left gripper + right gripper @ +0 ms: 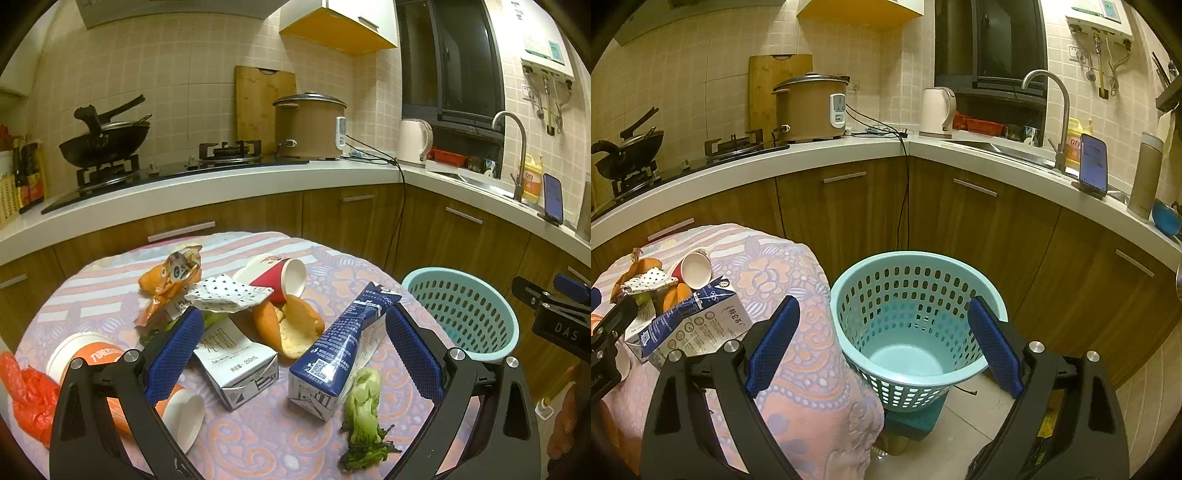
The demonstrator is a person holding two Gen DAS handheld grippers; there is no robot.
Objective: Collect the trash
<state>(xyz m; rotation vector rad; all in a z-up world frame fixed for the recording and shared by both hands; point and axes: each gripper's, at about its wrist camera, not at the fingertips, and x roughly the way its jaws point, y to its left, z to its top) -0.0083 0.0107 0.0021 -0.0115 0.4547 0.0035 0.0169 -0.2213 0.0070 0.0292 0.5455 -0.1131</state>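
Both grippers, left gripper (293, 347) and right gripper (882, 345), gape empty; basket (849, 284) bare, trash (236, 365) untouched across the table (280, 435).

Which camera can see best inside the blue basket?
The right wrist view. It looks down into the basket, showing its holed walls and its bare bottom, framed between the open right gripper fingers. The left wrist view shows only its rim and part of the inside wall at the table's edge.
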